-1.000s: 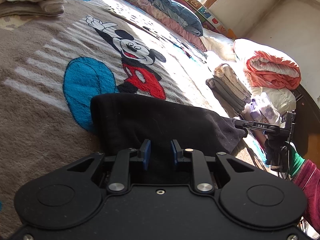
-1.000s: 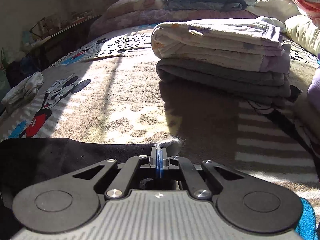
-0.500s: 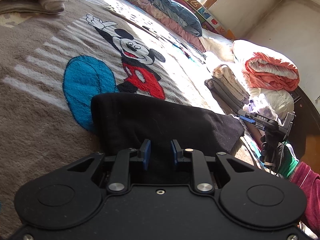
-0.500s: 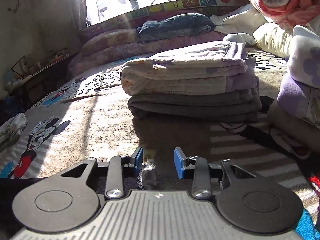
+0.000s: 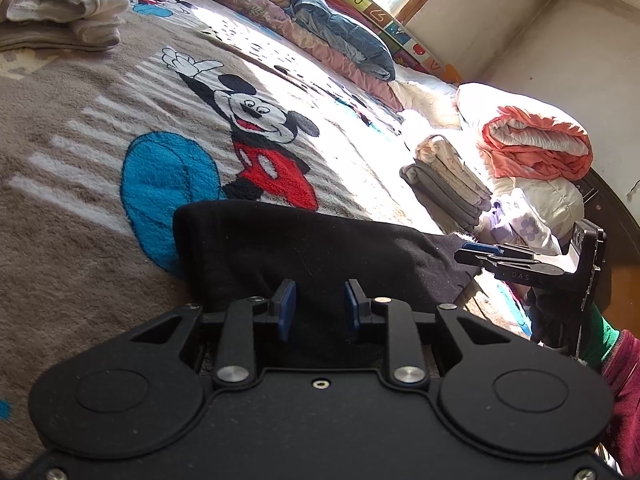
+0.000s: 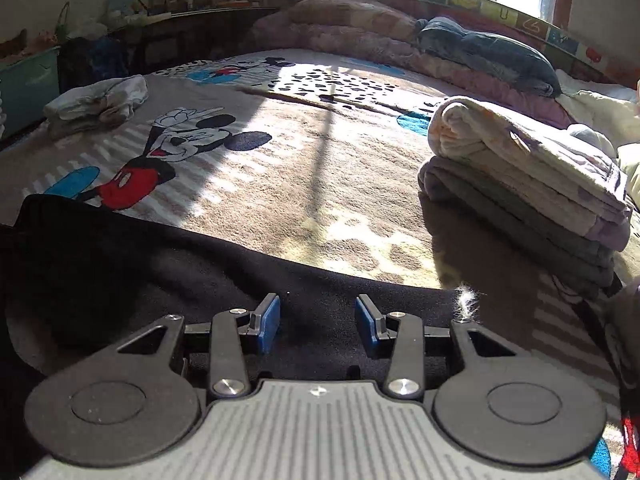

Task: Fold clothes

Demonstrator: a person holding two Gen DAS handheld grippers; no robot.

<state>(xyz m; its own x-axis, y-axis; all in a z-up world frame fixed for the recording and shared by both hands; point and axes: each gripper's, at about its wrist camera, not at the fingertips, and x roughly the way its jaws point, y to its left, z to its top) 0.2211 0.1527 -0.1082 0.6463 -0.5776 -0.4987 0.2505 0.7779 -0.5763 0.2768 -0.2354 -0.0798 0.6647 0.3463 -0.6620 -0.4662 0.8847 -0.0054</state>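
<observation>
The black garment [image 5: 304, 248] lay folded flat on the Mickey Mouse blanket [image 5: 80, 128] covering the bed, directly beneath and ahead of both sets of jaws. The left gripper [image 5: 316, 309] hung over its near edge, jaws parted with nothing between the blue pads. The right gripper [image 6: 317, 322] hovered above the garment's other end, jaws spread wide and empty (a tuft of pale lint clung to its frame). Beyond the right jaws, off to their right, sat a stack of folded clothes [image 6: 528, 196]; far to their left, a crumpled white pile [image 6: 96, 104].
</observation>
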